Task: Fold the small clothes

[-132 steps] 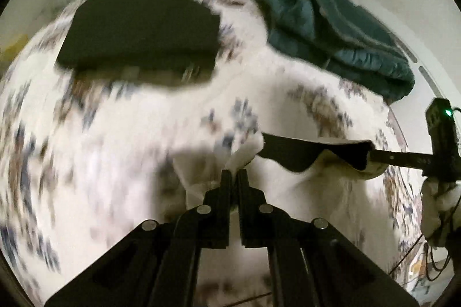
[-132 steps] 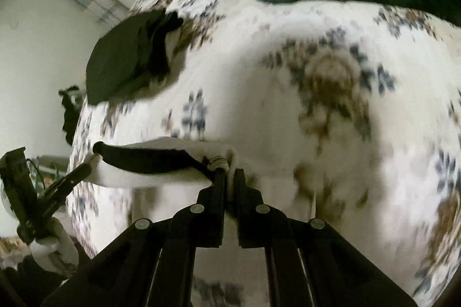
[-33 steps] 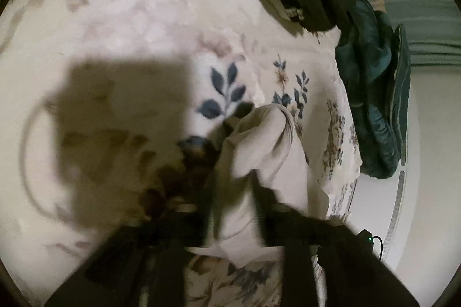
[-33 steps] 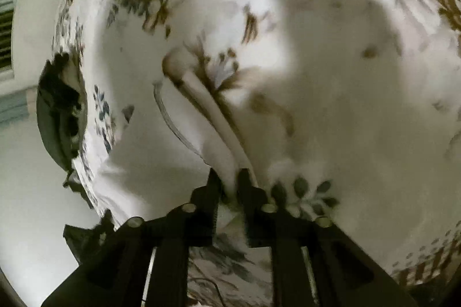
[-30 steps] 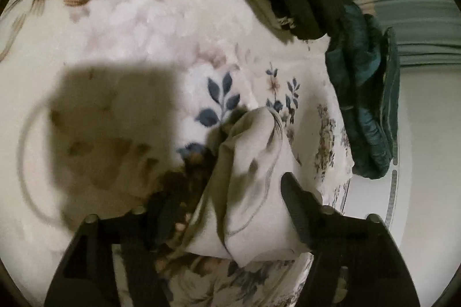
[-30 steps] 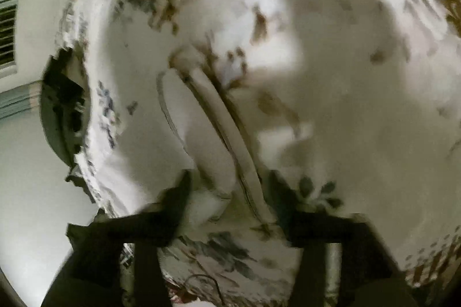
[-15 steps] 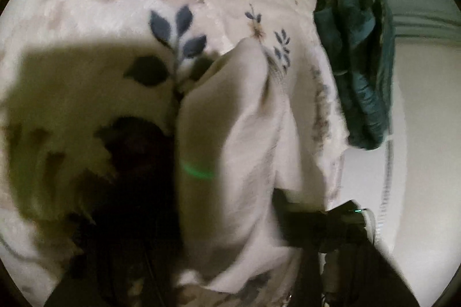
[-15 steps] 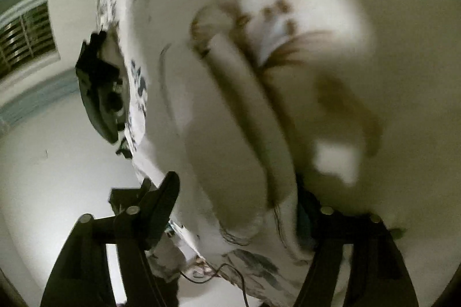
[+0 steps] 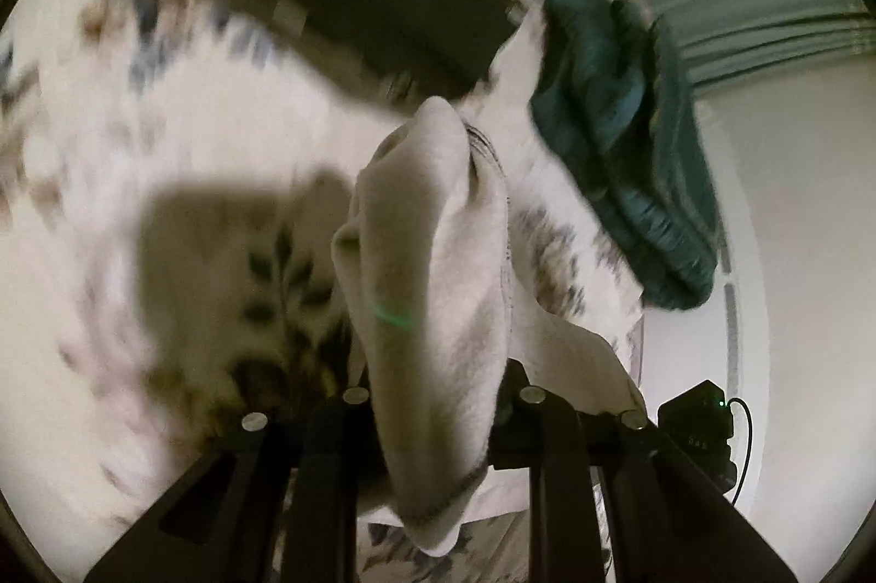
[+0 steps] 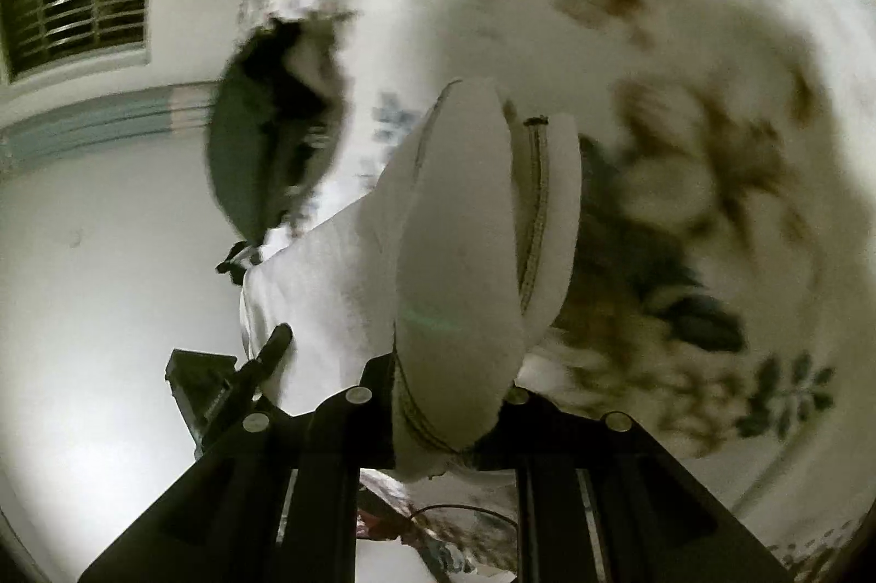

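Both tools spread wide, straddling white garment (image 9: pixel 438 265) (image 10: pixel 460 254).

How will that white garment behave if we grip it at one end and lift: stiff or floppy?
Probably floppy: the white garment drapes in soft folds between the left gripper fingers and bunches against the floral bedspread. Likely light, since it sags only gently in the right wrist view. The fuzzy knit surface suggests decent grip, not slippery.

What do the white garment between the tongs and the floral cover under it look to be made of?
Garment: probably a soft cotton-type knit, matte, faintly fuzzy, with a stitched hem; it drapes limply.
Floral cover: apparently plush fleece, cream with a printed leaf pattern; it looks fluffy, though motion blur leaves that uncertain.
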`<control>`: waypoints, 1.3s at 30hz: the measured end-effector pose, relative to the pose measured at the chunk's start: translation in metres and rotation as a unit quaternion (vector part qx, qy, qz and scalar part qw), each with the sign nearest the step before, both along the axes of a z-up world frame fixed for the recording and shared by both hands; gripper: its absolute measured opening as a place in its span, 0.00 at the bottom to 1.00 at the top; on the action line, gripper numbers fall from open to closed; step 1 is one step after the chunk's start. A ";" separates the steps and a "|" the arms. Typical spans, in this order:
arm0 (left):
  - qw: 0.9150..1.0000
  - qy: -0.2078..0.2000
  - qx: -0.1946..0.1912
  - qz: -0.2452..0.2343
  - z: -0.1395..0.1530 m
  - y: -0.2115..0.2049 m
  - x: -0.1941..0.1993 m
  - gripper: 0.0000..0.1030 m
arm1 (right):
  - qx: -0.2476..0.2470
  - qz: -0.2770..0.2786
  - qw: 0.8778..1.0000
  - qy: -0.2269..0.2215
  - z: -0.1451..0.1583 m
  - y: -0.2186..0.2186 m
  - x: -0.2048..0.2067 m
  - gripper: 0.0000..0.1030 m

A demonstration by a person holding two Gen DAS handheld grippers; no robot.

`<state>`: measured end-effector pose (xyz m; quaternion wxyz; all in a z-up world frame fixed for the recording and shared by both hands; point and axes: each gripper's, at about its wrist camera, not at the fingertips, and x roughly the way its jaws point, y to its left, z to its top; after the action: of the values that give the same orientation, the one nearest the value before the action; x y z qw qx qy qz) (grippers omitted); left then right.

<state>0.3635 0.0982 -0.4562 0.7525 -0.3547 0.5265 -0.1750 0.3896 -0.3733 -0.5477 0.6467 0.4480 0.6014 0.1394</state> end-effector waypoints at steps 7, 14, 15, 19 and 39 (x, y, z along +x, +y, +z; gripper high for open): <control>0.997 -0.077 0.022 0.013 0.085 0.066 0.100 0.16 | -0.002 0.016 0.996 -0.082 0.085 0.078 0.117 0.15; 0.990 -0.122 0.070 0.033 0.100 0.138 0.221 0.17 | -0.026 0.035 0.990 -0.133 0.102 0.174 0.272 0.15; 0.989 -0.121 0.078 0.033 0.096 0.145 0.234 0.17 | -0.033 0.037 0.990 -0.131 0.098 0.183 0.284 0.15; 0.984 -0.092 0.154 0.009 0.059 0.159 0.283 0.18 | -0.078 0.060 0.989 -0.108 0.057 0.218 0.327 0.15; 0.913 -0.112 0.389 0.041 0.116 0.143 0.196 1.00 | -0.505 0.070 0.855 -0.095 0.145 0.286 0.227 1.00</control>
<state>0.5599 0.2412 -0.3406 0.8914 -0.0330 0.4505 0.0359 0.6169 -0.0876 -0.4028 0.8267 0.0011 0.5542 -0.0969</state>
